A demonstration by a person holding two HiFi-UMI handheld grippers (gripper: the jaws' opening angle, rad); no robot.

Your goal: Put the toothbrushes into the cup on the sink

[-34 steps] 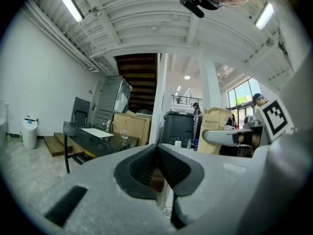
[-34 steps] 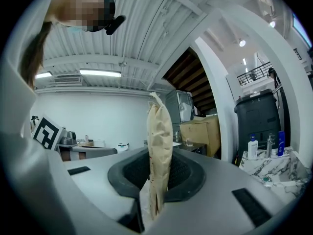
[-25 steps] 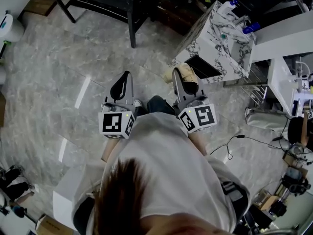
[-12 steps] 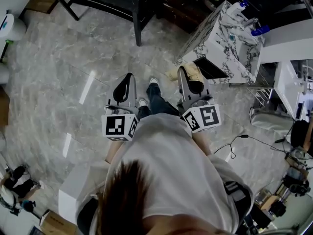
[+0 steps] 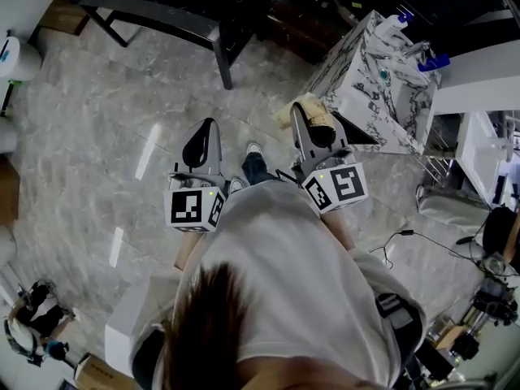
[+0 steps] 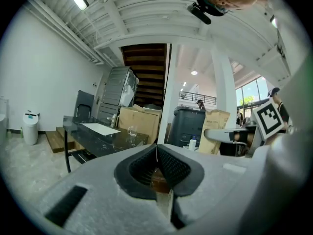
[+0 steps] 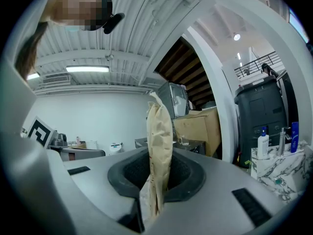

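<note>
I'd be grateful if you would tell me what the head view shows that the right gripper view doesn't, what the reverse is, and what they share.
Only the head view shows the left gripper, the person's white shoe and the grey stone-look floor. Only the right gripper view shows the lit ceiling strip light and the tall dark bin. Both show the right gripper shut on a beige paper packet, and the white marble-patterned counter with a white pump bottle on it.

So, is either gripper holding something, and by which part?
The right gripper pinches a beige packet near one end; the rest sticks out. The left gripper holds nothing, jaws together.
</note>
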